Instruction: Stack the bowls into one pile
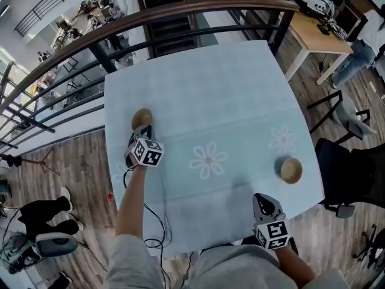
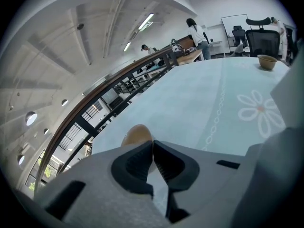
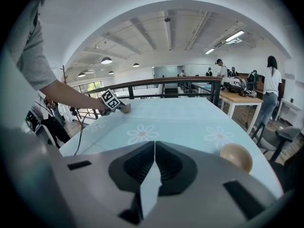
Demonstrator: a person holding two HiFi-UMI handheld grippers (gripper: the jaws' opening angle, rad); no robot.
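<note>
Two wooden bowls stand apart on the table with the pale blue daisy cloth (image 1: 198, 89). One bowl (image 1: 142, 118) sits near the left edge, the other bowl (image 1: 291, 170) near the right edge. My left gripper (image 1: 145, 131) is shut, its tips right at the left bowl's near side; in the left gripper view that bowl (image 2: 137, 136) shows just beyond the closed gripper tips (image 2: 153, 144), with nothing seen between them. My right gripper (image 1: 263, 202) is shut and empty at the front edge, short of the right bowl (image 3: 236, 156), which lies ahead and to the right of it (image 3: 155, 144).
A dark curved railing (image 1: 180, 11) runs past the table's far and left sides. A black office chair (image 1: 352, 173) stands close to the right edge. A wooden desk (image 1: 316, 32) is at the back right. Cables (image 1: 153, 221) trail by the near left corner.
</note>
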